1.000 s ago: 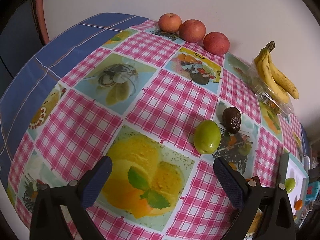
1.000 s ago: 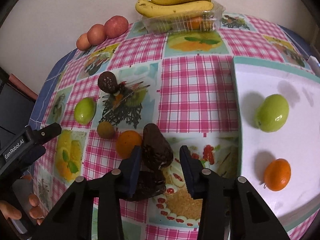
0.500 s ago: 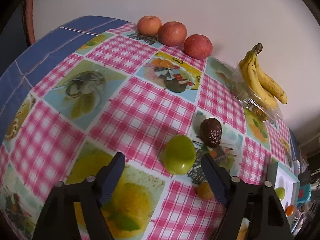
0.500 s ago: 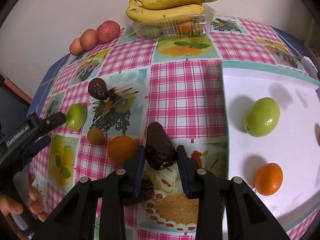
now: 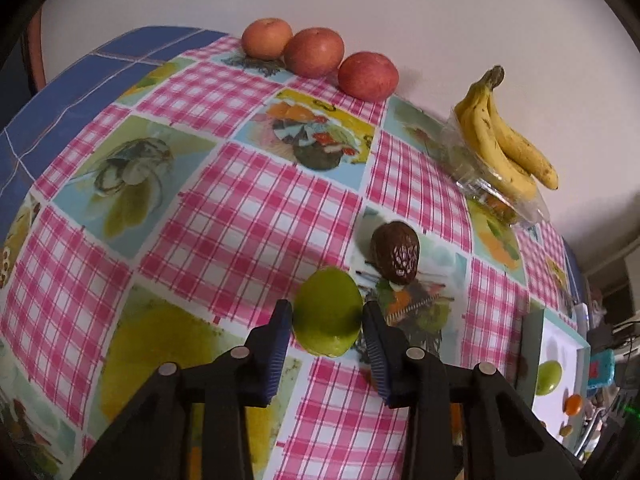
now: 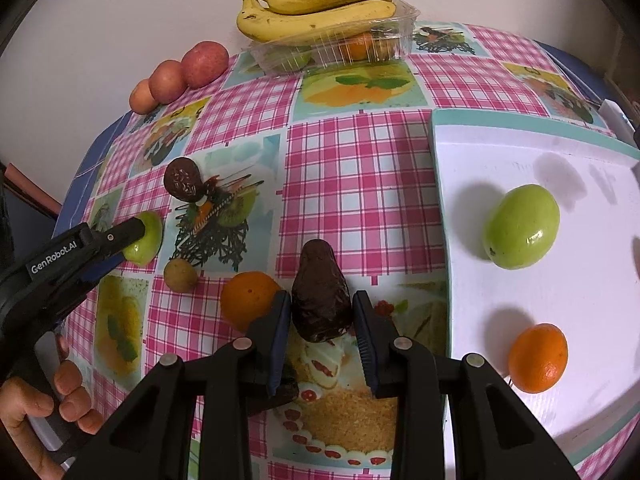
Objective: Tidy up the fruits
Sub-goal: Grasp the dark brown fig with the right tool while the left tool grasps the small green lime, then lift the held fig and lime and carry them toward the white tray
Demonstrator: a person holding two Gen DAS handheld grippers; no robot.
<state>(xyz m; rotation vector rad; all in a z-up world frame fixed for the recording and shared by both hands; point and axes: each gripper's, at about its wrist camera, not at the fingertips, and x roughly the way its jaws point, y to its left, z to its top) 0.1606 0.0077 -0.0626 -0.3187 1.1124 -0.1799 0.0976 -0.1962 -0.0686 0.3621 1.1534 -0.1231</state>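
The green fruit (image 5: pixel 327 312) sits on the table (image 5: pixel 256 200) between the blue pads of my left gripper (image 5: pixel 326 322), whose jaws have just been closing and now press on both its sides. A dark avocado (image 5: pixel 395 255) lies just behind it, close but apart. In my right gripper (image 6: pixel 320 316) I hold a second dark avocado (image 6: pixel 321 296), narrow end pointing away, the pads clamped on its broad end. An orange (image 6: pixel 248 298) lies just beside that gripper's left finger, and a small brownish fruit (image 6: pixel 181 275) rests a little further left.

To the right lies the white tray (image 6: pixel 520 152) with a teal rim, its near edge just beside my right gripper; a green fruit (image 6: pixel 520 226) and an orange (image 6: pixel 538 358) lie on it well apart, with bare white floor between and around them. The middle of the table, pink check and fruit pictures, is open back to the wall (image 5: pixel 400 12). There three reddish apples (image 5: pixel 314 58) stand in a row against the wall, and bananas (image 6: pixel 320 6) lie on top of a clear plastic box (image 6: pixel 340 46). On the far left the cloth gives way to blue squares at the table's rounded edge (image 5: pixel 80 88). My left hand (image 6: pixel 44 404) shows at the right camera's lower left corner.
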